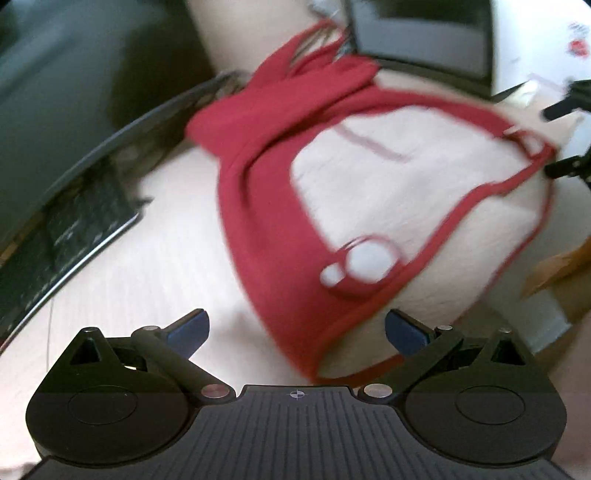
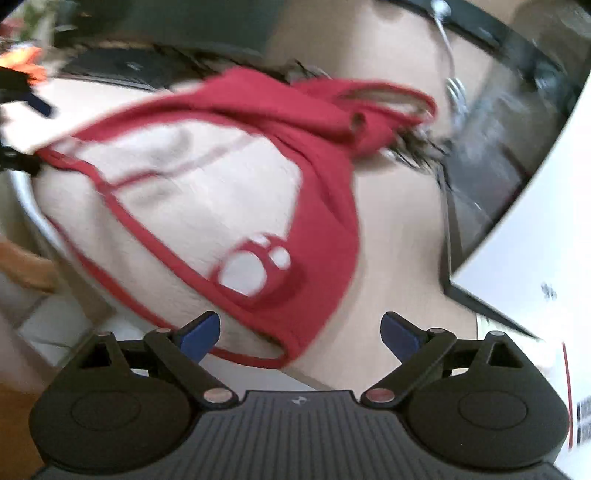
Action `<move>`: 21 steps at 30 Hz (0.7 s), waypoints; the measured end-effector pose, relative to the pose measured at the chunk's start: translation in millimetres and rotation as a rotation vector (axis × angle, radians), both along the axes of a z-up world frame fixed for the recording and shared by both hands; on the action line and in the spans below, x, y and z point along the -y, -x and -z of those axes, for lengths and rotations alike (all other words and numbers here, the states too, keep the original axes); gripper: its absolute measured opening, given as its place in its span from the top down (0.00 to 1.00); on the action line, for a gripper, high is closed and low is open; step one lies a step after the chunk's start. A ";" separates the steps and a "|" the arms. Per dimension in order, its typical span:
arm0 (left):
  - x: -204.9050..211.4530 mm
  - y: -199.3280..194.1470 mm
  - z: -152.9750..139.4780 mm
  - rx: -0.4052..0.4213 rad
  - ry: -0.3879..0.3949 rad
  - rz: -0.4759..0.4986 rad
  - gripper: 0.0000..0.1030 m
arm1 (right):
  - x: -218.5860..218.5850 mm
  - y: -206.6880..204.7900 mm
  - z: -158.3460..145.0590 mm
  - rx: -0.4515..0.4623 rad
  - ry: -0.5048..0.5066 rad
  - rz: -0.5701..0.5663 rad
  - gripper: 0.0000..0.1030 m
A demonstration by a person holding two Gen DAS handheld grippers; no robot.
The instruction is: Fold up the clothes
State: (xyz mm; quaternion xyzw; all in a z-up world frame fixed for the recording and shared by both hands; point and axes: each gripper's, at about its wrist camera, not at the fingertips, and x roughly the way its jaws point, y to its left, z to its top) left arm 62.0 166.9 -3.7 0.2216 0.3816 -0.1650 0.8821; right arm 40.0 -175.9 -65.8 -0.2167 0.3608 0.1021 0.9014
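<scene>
A red garment (image 1: pixel 266 206) with a white front panel, thin red trim and two round white patches lies spread on the light wooden table (image 1: pixel 140 280). The picture is smeared by motion. My left gripper (image 1: pixel 295 321) hangs just above the garment's near red edge, open, with nothing between its blue pads (image 1: pixel 188 328). In the right wrist view the same garment (image 2: pixel 325 192) lies left of centre. My right gripper (image 2: pixel 299 325) stands open over its near hem and the bare table (image 2: pixel 399 240), with no cloth between its fingers.
A dark keyboard (image 1: pixel 85 221) and a curved dark edge sit on the left. A dark screen (image 1: pixel 421 33) stands behind the garment. Cardboard (image 1: pixel 561 269) shows past the table's right edge. Another dark screen (image 2: pixel 491 177) and a white cable (image 2: pixel 450 55) are on the right.
</scene>
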 end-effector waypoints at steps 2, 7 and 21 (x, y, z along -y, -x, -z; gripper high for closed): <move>-0.7 -7.9 -0.4 0.050 -0.095 -0.022 0.00 | -4.9 -6.6 -3.8 0.085 0.091 0.046 0.15; -22.6 -26.1 -24.1 0.155 -0.150 -0.103 0.00 | 10.1 -7.8 -78.4 0.389 0.096 0.149 0.04; -48.0 -23.4 -106.5 0.288 -0.034 -0.079 0.00 | 38.9 -6.2 -132.5 0.395 0.042 0.033 0.04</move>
